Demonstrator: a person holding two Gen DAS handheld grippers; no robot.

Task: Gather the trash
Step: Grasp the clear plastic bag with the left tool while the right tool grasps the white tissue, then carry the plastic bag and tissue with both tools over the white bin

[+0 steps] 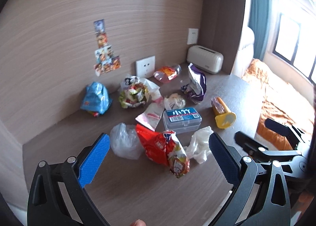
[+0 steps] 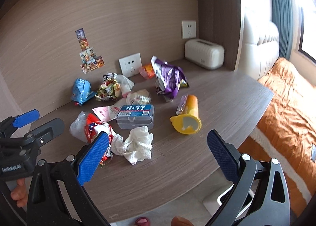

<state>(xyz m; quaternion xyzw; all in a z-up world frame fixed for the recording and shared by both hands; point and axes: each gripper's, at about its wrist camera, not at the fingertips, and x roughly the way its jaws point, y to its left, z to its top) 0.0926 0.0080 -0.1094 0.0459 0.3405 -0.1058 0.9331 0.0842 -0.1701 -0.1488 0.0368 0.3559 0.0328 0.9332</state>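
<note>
Trash is scattered over a wooden desk. Nearest my left gripper lie a red snack wrapper, a clear plastic bag and a crumpled white tissue. Further back are a yellow tube, a purple bag, a blue bag and a crushed colourful wrapper. My left gripper is open above the red wrapper. My right gripper is open, with the tissue just ahead of it.
A clear plastic box with a blue label sits mid-desk. A cream toaster stands in the back corner. Wall sockets are behind the pile. A bed with an orange cover lies right of the desk.
</note>
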